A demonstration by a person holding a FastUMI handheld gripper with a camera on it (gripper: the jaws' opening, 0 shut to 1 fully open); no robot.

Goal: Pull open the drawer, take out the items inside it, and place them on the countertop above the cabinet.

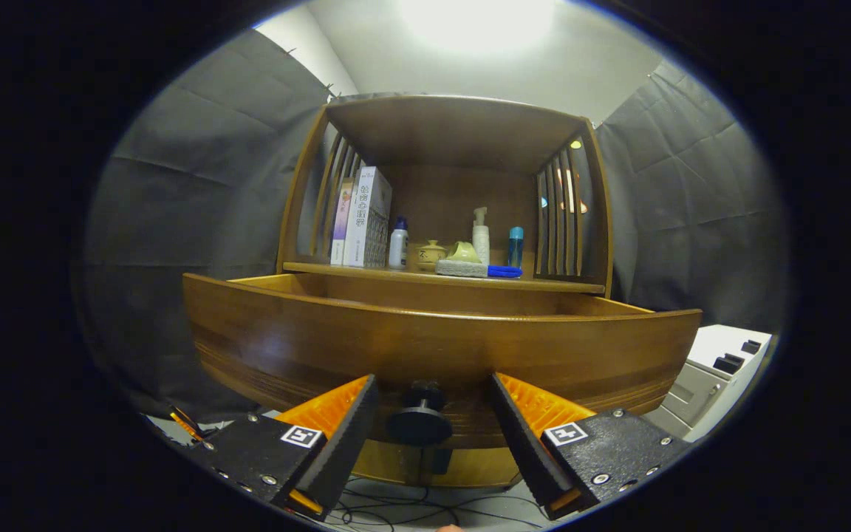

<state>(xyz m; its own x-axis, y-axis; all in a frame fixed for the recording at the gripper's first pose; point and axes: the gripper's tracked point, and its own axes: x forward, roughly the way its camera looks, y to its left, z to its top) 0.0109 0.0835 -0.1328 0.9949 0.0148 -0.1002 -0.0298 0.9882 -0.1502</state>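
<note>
Gripper view: fingers (433,432) spread wide, pinching nothing, one on either side of the black round knob (419,420), neither touching it. Knob fixed to the middle of the wooden drawer (440,347) front, between the fingers. Drawer pulled out toward the camera, its curved front just ahead of the fingers; inside hidden behind the front panel, so contents cannot be told. Above and beyond it, the bench (366,272) of the cabinet, under an open wooden hutch with slatted sides. Standing on the bench: two books (363,218) upright at the left, then a small white bottle (398,245), a small lidded pot (431,255), a green cup (464,253) tipped on its side, a white pump bottle (480,238), a blue tube (515,246). Grey sponge (461,268) at the front edge, touching a blue item (504,271). White box (721,373) low to the right of the drawer. Cables (411,506) on the floor below.
</note>
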